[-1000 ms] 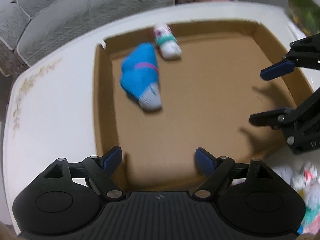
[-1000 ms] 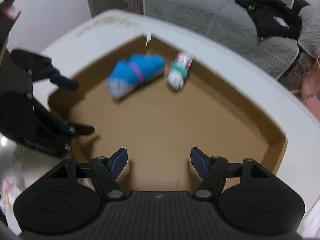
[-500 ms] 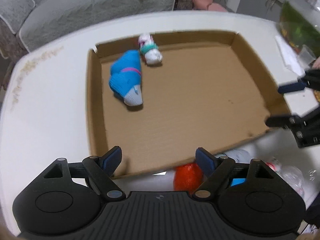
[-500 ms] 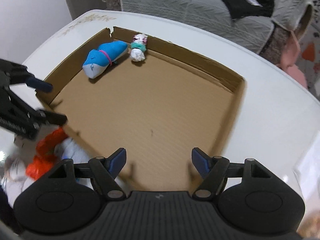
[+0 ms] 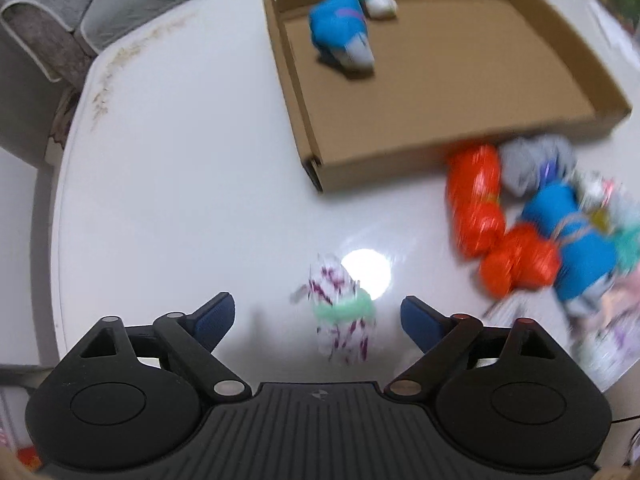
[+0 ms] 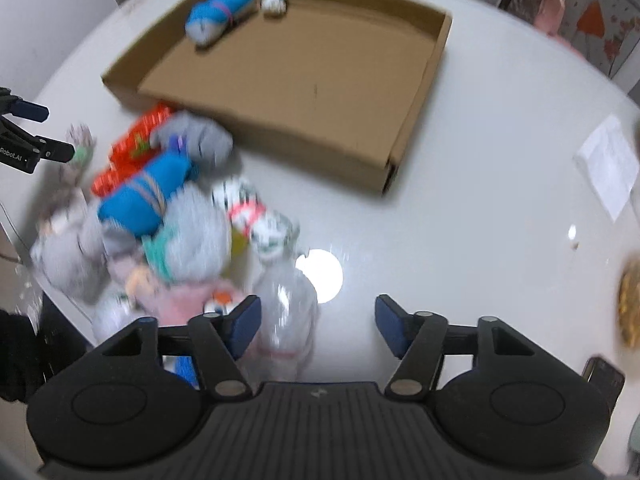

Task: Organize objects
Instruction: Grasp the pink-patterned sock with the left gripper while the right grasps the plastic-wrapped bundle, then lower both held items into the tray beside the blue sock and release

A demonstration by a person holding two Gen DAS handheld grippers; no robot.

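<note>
Pickup step. Left gripper (image 5: 317, 316), jaws wide and empty, brackets the white sock roll (image 5: 343, 313) on the table (image 5: 180, 184); the next move calls for lowering and closing. Right gripper (image 6: 318, 326), equally wide and empty, hovers beside a clear bag (image 6: 289, 312). The sock pile (image 6: 152, 216) crowds the box (image 6: 304, 76), which holds two rolls.
</note>
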